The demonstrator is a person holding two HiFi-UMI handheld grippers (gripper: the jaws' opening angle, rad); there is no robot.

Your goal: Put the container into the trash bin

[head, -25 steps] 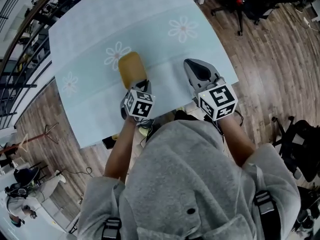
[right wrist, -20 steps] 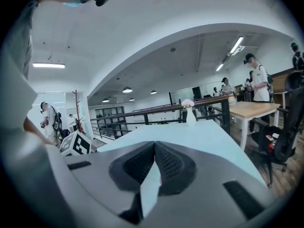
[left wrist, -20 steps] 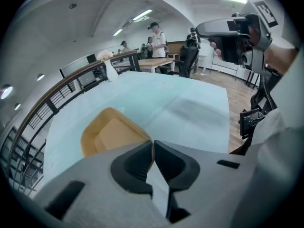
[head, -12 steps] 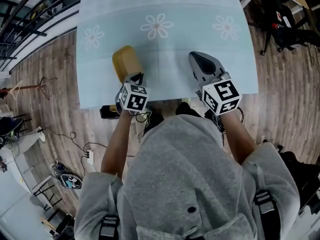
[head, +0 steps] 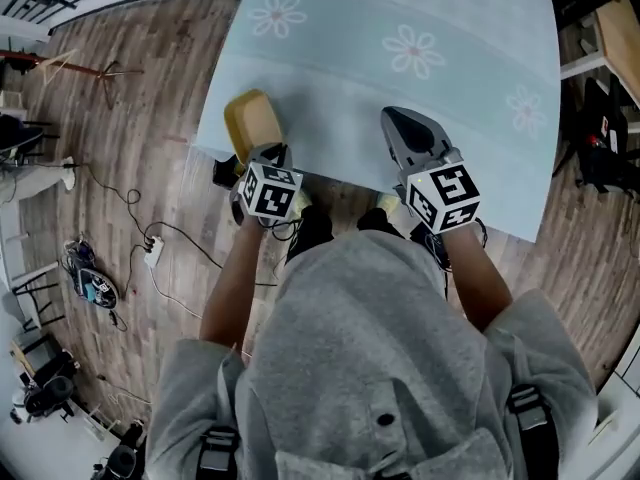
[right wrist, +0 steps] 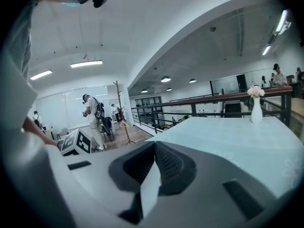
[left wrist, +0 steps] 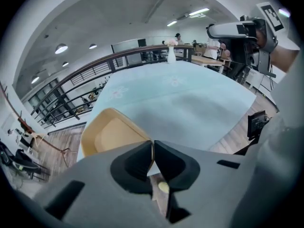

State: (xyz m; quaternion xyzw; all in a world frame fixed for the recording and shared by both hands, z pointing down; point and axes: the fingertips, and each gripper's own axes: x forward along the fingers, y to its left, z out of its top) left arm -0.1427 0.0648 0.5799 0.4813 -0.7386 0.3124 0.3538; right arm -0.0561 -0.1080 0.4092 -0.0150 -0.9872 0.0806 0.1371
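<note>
The container (head: pixel 250 123) is a shallow tan tray. It hangs over the near left corner of the pale blue table (head: pixel 450 28). My left gripper (head: pixel 264 154) is shut on its near rim. In the left gripper view the tray (left wrist: pixel 111 132) spreads out just past the closed pads, and my left gripper (left wrist: pixel 152 148) pinches its edge. My right gripper (head: pixel 405 128) hovers over the table's near edge, shut and empty. Its jaws meet in the right gripper view (right wrist: pixel 154 148) with nothing between them. No trash bin shows in any view.
The table carries a daisy-print cloth and a white vase (right wrist: pixel 256 106) at its far side. Wooden floor lies to the left, with cables and a power strip (head: pixel 150 253) and a coat stand (head: pixel 90 68). A railing (left wrist: pixel 95 72) and people stand beyond.
Both grippers and the tray have swung left along the table's near edge. The tray, earlier over the tabletop by a daisy, now overhangs the table's left corner. More floor shows at left.
</note>
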